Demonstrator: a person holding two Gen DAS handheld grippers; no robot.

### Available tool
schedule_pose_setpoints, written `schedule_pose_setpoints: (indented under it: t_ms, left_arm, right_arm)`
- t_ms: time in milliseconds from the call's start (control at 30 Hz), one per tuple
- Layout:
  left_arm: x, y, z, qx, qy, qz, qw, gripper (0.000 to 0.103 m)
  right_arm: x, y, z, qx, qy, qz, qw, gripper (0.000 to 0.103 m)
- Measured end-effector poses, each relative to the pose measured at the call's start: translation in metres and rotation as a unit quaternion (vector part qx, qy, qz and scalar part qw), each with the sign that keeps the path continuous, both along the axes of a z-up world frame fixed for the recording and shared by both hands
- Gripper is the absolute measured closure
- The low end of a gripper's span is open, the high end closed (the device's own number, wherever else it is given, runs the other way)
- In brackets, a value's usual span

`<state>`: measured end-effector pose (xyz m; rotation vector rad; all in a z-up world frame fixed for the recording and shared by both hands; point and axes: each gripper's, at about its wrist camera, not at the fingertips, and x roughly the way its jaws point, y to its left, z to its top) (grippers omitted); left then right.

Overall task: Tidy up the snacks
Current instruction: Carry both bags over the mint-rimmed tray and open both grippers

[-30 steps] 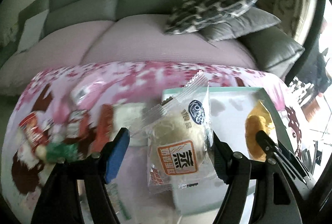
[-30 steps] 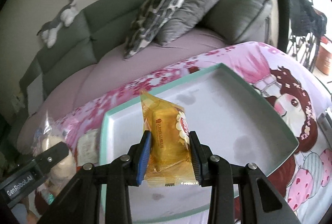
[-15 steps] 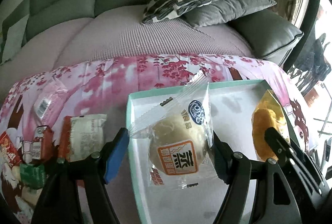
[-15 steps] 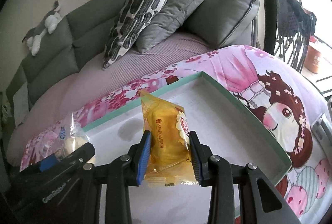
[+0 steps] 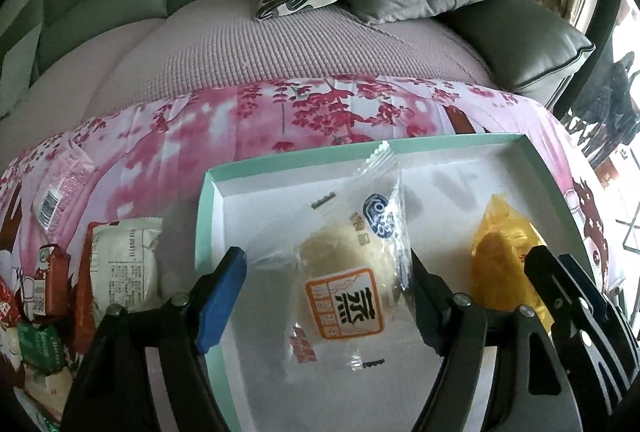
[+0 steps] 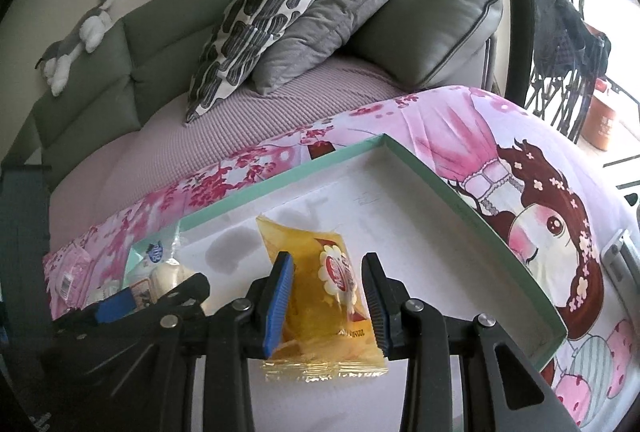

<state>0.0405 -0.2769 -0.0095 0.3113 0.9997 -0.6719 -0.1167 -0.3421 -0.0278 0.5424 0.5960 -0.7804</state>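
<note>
We see the sofa [image 6: 120, 72] behind w/ a patterned pillow [image 6: 260, 16]. In front, the bench w/ pink cartoon cloth [image 6: 500, 136] carries a teal-rimmed white tray [image 6: 432, 168]. Left of tray, loose snack packs [image 5: 120, 264] on the cloth. Our left tongs [image 5: 324, 296] spread wide around a clear-wrapped bun [image 5: 344, 288] lying in the tray. Our right tongs [image 6: 328, 308] partly apart, yellow cake pack [image 6: 320, 296] between the fingers, in the tray; can't tell if they pinch it.
</note>
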Motion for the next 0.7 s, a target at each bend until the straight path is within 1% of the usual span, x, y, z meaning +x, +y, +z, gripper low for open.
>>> schedule_pose_setpoints:
  t_ms: [33, 67, 167, 300, 367, 500, 633, 700]
  left_arm:
    - [0.0, 0.0, 0.001, 0.001, 0.0, 0.0, 1.0, 0.024]
    - [0.0, 0.001, 0.002, 0.002, -0.001, 0.0, 1.0, 0.024]
    - [-0.001, 0.005, 0.008, -0.004, -0.003, 0.001, 1.0, 0.021]
    - [-0.003, 0.01, 0.018, -0.011, -0.01, 0.005, 0.9999, 0.016]
    - [-0.004, 0.015, 0.025, -0.016, -0.013, 0.009, 0.9998, 0.013]
    - [-0.003, 0.03, 0.038, -0.029, -0.017, 0.026, 0.9991, 0.007]
    - [0.001, 0.051, 0.05, -0.051, -0.02, 0.053, 0.9971, 0.004]
    - [0.006, 0.062, 0.053, -0.05, -0.029, 0.073, 0.9957, 0.004]
  right_arm:
    - [0.0, 0.0, 0.0, -0.001, 0.002, -0.002, 1.0, 0.063]
    - [0.0, 0.0, 0.0, -0.001, 0.007, -0.005, 1.0, 0.057]
    - [-0.004, -0.002, 0.003, 0.003, 0.01, -0.014, 1.0, 0.047]
    - [-0.009, -0.005, 0.008, 0.009, 0.006, -0.02, 1.0, 0.041]
    - [-0.012, -0.005, 0.011, 0.006, 0.008, -0.023, 1.0, 0.036]
    - [-0.018, -0.008, 0.017, 0.009, 0.004, -0.029, 1.0, 0.033]
    - [-0.019, -0.008, 0.02, 0.016, 0.007, -0.027, 0.999, 0.031]
    - [-0.018, -0.006, 0.021, 0.018, 0.006, -0.019, 1.0, 0.031]
